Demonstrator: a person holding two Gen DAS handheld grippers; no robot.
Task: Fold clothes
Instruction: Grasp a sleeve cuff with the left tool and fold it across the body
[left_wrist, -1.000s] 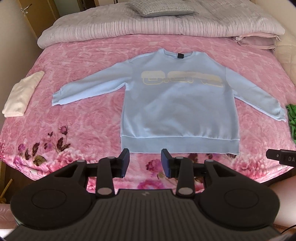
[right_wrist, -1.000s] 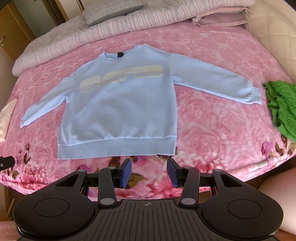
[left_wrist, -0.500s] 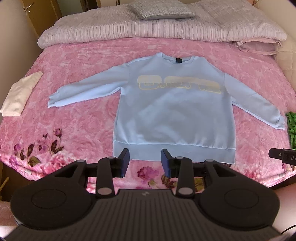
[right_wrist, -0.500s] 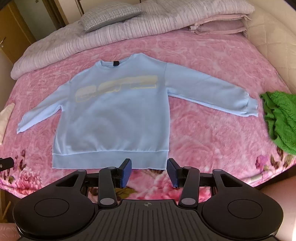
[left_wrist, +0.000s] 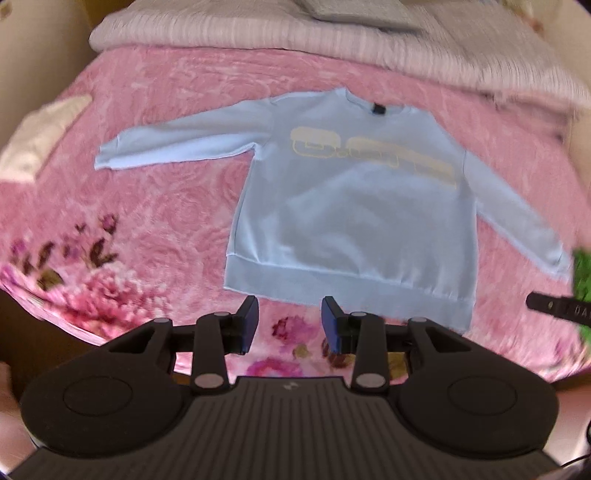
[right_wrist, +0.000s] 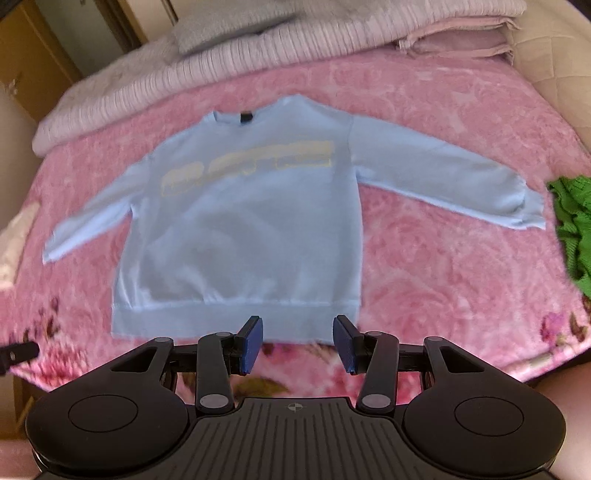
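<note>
Sweatshirt, light blue, flat and face up on pink floral blanket, sleeves spread to both sides, hem nearest; left gripper over hem's left half, jaws apart, nothing between; right gripper over hem's right half, jaws apart, empty; green garment just beyond right cuff; white folded cloth well left.
</note>
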